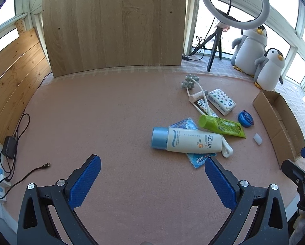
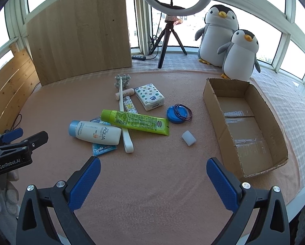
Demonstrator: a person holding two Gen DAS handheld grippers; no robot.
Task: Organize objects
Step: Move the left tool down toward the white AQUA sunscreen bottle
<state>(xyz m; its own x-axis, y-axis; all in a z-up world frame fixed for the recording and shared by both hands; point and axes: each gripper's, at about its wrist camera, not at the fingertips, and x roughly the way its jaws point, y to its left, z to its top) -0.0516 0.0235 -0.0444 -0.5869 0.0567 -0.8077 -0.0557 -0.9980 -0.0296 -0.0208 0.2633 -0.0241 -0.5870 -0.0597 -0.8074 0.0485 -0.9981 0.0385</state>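
Left gripper (image 1: 152, 166): jaws spread wide, blue ribbed pads (image 1: 85, 180) facing each other, nothing between them; it hovers above the surface, angled forward and down. Right gripper (image 2: 153, 168): jaws likewise spread wide and empty, pads (image 2: 221, 183) apart, in the same forward-down pose. Each gripper appears at the edge of the other's view, side by side and apart.

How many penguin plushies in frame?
2. The large penguin stands at the back by the windows; the small penguin leans against its front, just behind the far end of the cardboard box. None seems hidden.
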